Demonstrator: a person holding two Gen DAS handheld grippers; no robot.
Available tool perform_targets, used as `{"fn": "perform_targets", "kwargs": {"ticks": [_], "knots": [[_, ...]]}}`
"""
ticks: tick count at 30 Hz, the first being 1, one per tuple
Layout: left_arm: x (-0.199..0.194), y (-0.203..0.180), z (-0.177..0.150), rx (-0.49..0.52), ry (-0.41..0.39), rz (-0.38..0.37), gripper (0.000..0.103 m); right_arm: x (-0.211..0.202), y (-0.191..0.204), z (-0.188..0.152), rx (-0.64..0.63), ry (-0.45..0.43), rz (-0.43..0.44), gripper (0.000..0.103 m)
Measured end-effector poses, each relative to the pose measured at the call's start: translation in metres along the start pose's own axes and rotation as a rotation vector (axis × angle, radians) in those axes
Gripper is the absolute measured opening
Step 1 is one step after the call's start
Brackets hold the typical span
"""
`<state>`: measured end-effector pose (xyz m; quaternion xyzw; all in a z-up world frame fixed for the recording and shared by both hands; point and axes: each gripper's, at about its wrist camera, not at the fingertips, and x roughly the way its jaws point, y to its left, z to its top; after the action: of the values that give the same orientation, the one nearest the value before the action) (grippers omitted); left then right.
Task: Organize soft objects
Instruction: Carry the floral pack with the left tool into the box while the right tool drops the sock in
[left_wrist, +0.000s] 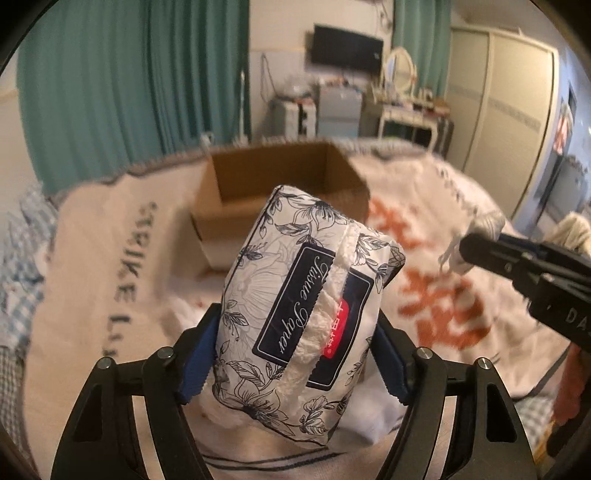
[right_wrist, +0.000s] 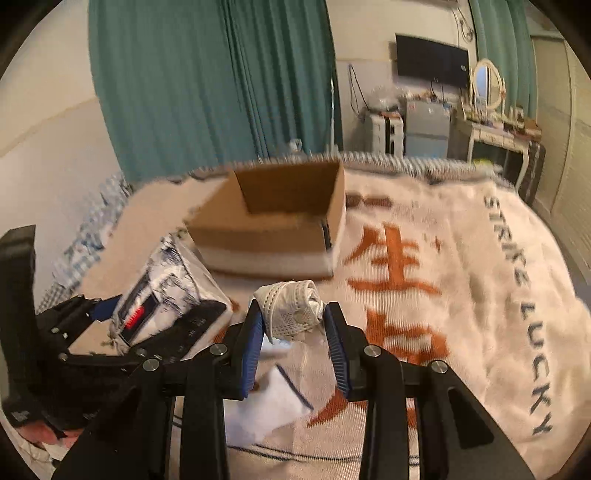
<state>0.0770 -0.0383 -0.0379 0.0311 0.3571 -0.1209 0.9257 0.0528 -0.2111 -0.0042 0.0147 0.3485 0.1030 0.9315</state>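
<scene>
My left gripper (left_wrist: 295, 332) is shut on a flower-printed tissue paper pack (left_wrist: 306, 314) and holds it above the bed, short of an open cardboard box (left_wrist: 280, 184). The pack also shows in the right wrist view (right_wrist: 166, 291), to the left. My right gripper (right_wrist: 295, 317) is shut on a rolled white sock (right_wrist: 291, 306), held above the blanket in front of the box (right_wrist: 273, 221). In the left wrist view the right gripper (left_wrist: 465, 247) comes in from the right edge with the sock barely visible at its tip.
A white blanket (right_wrist: 461, 295) with orange characters and "STRIKE LUCKY" lettering covers the bed. White cloth (right_wrist: 266, 398) lies below my right gripper. Teal curtains (left_wrist: 129, 74), a wall TV, a dressing table and a wardrobe stand beyond the bed.
</scene>
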Motion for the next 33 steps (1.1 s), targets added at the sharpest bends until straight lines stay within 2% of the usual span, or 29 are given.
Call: {"fn": "perform_targets", "kwargs": {"ticks": [6,12,17,21,27,33], "knots": [[-0.026,0.018,0.055,-0.012,-0.081,0.0,0.075,-0.019,0.019,0.05,-0.054,-0.078,0.035,0.033],[-0.008,0.036,0.106,-0.001,-0.126,0.043,0.075,0.003,0.023,0.105,-0.048,-0.115,0.084,0.033],[0.03,0.054,0.128,-0.024,-0.104,0.054,0.075,0.056,0.02,0.144,-0.051,-0.097,0.085,0.033],[0.082,0.061,0.142,-0.025,-0.055,0.059,0.075,0.111,0.01,0.161,-0.035,-0.055,0.091,0.033],[0.14,0.062,0.148,0.008,-0.015,0.057,0.076,0.183,-0.007,0.17,-0.005,-0.021,0.092,0.033],[0.172,0.06,0.144,0.034,-0.003,0.075,0.088,0.227,-0.022,0.168,0.022,0.032,0.104,0.039]]}}
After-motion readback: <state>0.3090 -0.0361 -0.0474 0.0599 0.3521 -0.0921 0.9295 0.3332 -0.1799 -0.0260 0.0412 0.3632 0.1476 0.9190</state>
